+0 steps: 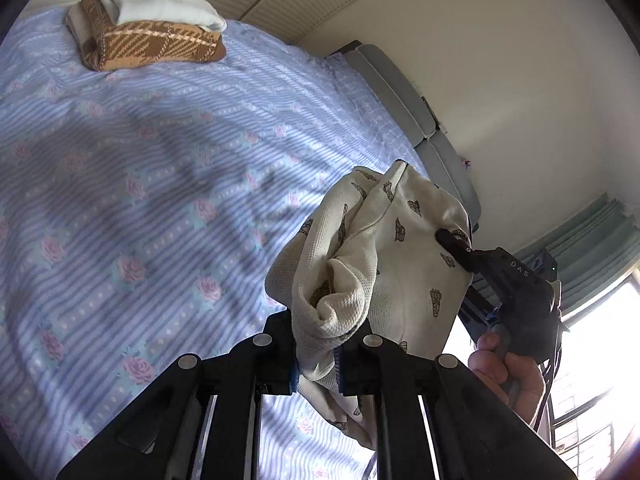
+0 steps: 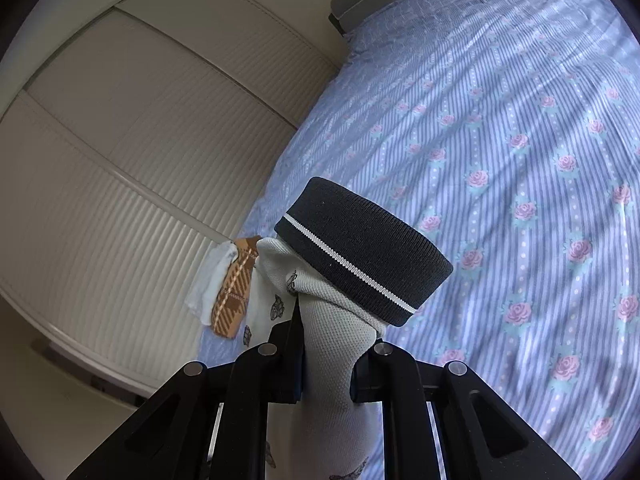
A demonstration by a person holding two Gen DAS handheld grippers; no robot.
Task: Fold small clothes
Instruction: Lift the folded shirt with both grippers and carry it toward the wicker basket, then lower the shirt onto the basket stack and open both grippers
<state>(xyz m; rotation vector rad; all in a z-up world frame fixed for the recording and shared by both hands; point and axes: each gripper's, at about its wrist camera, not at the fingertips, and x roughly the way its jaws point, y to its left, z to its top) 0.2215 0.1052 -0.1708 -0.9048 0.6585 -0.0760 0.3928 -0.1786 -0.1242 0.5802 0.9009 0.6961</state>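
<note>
A cream waffle-knit garment with small brown prints (image 1: 384, 248) hangs in the air above the bed. My left gripper (image 1: 316, 364) is shut on a bunched fold of it. My right gripper (image 2: 326, 364) is shut on another part of the same garment (image 2: 332, 344), just below its dark navy ribbed band with a white stripe (image 2: 360, 248). The right gripper's finger (image 1: 456, 248) also shows in the left wrist view, pressed against the cloth, with the person's hand (image 1: 508, 372) below it.
The bed has a blue striped sheet with pink roses (image 1: 160, 168). A pile of folded clothes, white on brown plaid (image 1: 148, 24), lies at its far end and shows in the right wrist view (image 2: 228, 292). Ribbed wardrobe doors (image 2: 140, 120), grey headboard (image 1: 404, 96), window (image 1: 592, 360).
</note>
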